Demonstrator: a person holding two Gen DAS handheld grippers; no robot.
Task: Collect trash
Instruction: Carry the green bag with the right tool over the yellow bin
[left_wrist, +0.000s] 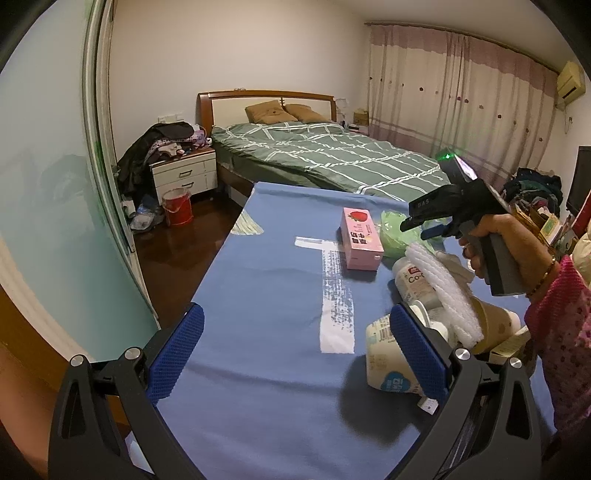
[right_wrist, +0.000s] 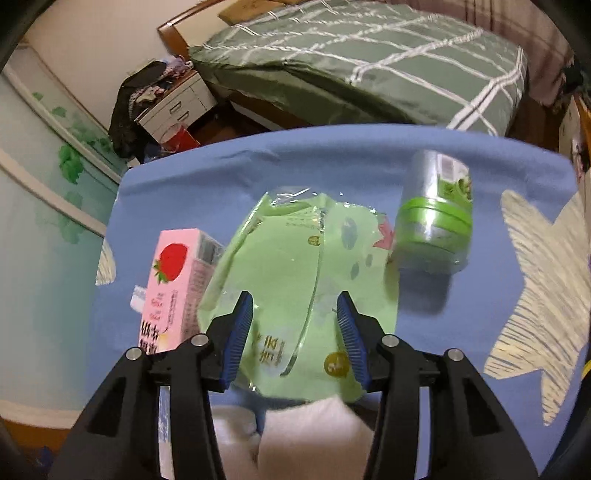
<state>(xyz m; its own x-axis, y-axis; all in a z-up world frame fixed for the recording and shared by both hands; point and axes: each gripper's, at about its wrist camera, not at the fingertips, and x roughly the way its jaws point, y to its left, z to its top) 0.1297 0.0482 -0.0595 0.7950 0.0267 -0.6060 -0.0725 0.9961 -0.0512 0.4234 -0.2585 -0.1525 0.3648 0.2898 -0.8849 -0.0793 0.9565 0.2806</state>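
The right gripper (right_wrist: 294, 332) hangs over the blue cloth-covered table (right_wrist: 461, 332), its blue-padded jaws apart and clamped on nothing. Directly beneath and between them lies a crumpled light-green plastic wrapper (right_wrist: 295, 258). A pink strawberry milk carton (right_wrist: 173, 288) lies just left of the jaws, and a clear jar with a green lid (right_wrist: 436, 218) lies ahead to their right. White foam sheets (right_wrist: 295, 435) sit under the gripper's base. The left gripper (left_wrist: 295, 350) rests wide apart above the table, empty, a white plastic bottle (left_wrist: 384, 362) beside its right finger.
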